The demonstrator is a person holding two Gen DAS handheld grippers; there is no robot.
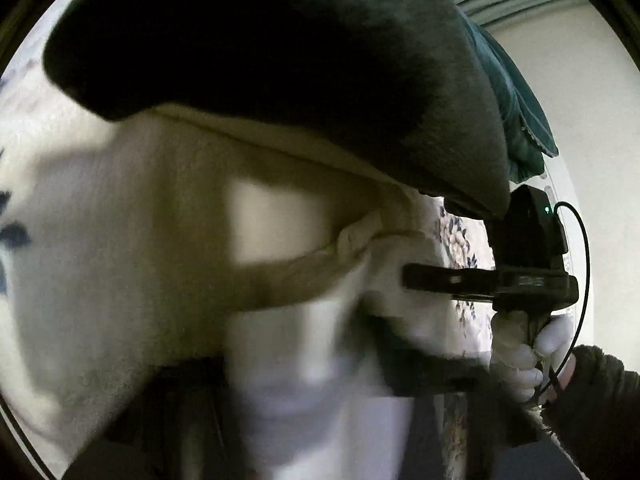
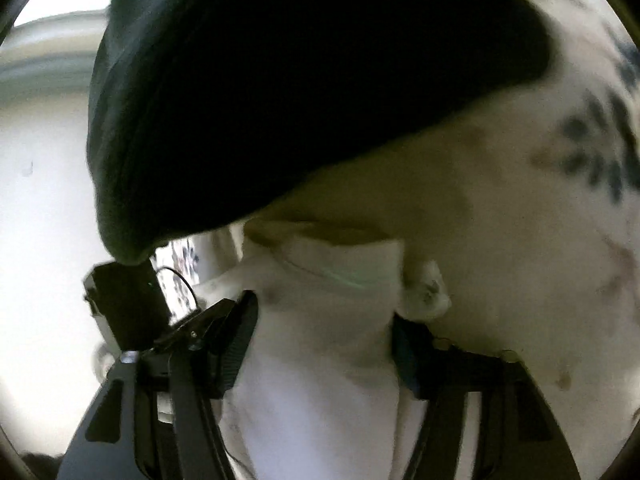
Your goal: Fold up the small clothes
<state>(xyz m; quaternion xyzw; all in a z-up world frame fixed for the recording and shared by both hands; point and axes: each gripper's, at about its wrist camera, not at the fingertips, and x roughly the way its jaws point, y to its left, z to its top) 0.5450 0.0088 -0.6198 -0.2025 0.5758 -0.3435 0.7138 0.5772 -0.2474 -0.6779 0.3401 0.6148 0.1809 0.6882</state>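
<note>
A small white garment (image 1: 140, 240) fills the left wrist view, blurred and hanging close to the lens, with a folded hem (image 1: 320, 256) across it. My left gripper (image 1: 320, 380) is blurred and seems shut on this cloth. In the right wrist view the same white garment (image 2: 328, 344) bunches between my right gripper's fingers (image 2: 240, 344), which close on it; the right gripper (image 2: 324, 344) holds it up. The right gripper also shows from the side in the left wrist view (image 1: 452, 280), held by a gloved hand (image 1: 520, 360).
A dark green cushion (image 1: 280, 52) looms overhead, also in the right wrist view (image 2: 280, 100). A white sheet with blue flower print (image 2: 592, 144) lies below. A teal cloth (image 1: 520, 128) and a pale wall (image 1: 592, 160) are to the right.
</note>
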